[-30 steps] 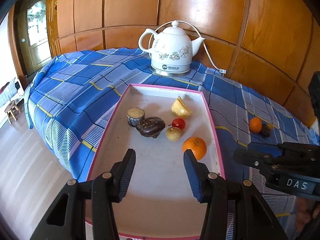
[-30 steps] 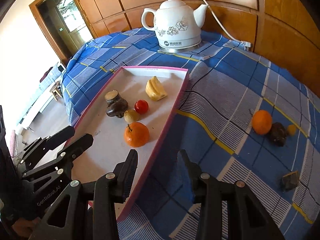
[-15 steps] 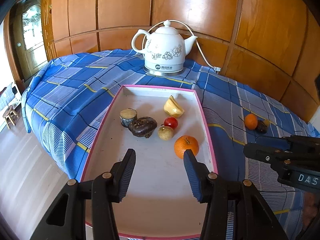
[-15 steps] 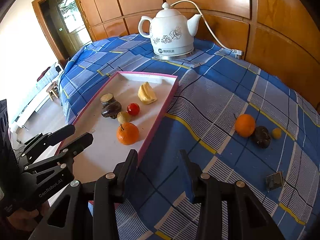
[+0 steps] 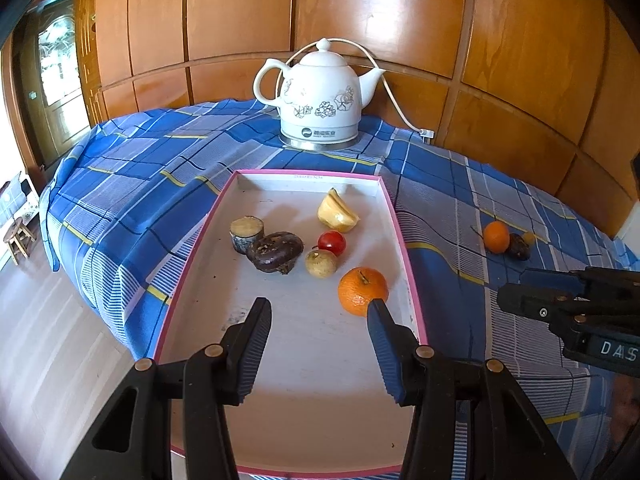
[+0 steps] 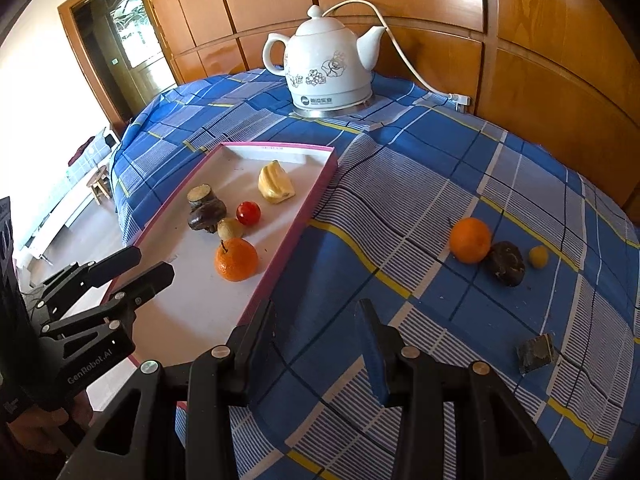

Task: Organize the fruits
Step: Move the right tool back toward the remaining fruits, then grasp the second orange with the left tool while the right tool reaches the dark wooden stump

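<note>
A pink-rimmed white tray [image 5: 406,240] [image 6: 296,216] holds an orange [image 5: 362,290] [image 6: 236,259], a red tomato [image 5: 331,242], a tan round fruit [image 5: 320,263], a yellow piece [image 5: 337,212], a dark lumpy fruit [image 5: 275,251] and a cut stump-like piece [image 5: 246,233]. On the cloth to the right lie a second orange [image 6: 469,240] [image 5: 496,236], a dark fruit [image 6: 506,262], a small yellow fruit [image 6: 538,256] and a dark cube [image 6: 536,353]. My left gripper [image 5: 319,312] is open and empty above the tray's near half. My right gripper [image 6: 316,320] is open and empty over the cloth beside the tray.
A white floral kettle [image 5: 320,100] [image 6: 330,66] with a cord stands at the back against the wood-panelled wall. The blue checked cloth [image 6: 420,184] covers the table. A small stool [image 5: 18,236] stands on the floor at left.
Both grippers have drawn back and risen from the table, so the tray and the loose fruits look farther away. Both stay open. No fruit has moved.
</note>
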`<move>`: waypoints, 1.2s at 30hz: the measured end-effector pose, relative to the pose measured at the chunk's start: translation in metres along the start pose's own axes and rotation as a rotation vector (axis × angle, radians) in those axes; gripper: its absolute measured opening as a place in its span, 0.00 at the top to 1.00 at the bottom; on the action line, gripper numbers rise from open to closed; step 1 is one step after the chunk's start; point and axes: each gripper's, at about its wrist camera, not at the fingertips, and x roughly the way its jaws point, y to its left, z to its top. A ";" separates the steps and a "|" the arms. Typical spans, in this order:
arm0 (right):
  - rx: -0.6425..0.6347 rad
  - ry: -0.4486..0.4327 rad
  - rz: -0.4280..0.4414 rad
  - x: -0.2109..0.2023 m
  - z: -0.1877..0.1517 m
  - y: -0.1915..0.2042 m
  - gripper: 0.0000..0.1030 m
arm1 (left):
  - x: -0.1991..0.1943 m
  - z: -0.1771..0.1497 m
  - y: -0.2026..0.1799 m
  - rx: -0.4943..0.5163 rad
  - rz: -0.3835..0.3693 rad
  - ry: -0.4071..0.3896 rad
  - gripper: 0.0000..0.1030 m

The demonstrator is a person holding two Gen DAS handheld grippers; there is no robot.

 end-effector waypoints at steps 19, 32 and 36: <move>0.098 -0.036 -0.182 -0.045 -0.006 -0.096 0.59 | 0.002 -0.002 -0.009 0.025 -0.014 0.011 0.51; 0.203 -0.054 -0.345 -0.088 -0.013 -0.194 0.59 | 0.004 -0.002 -0.018 0.053 -0.022 0.020 0.51; 0.285 -0.055 -0.392 -0.091 -0.025 -0.231 0.59 | 0.003 0.000 -0.025 0.074 -0.035 0.020 0.51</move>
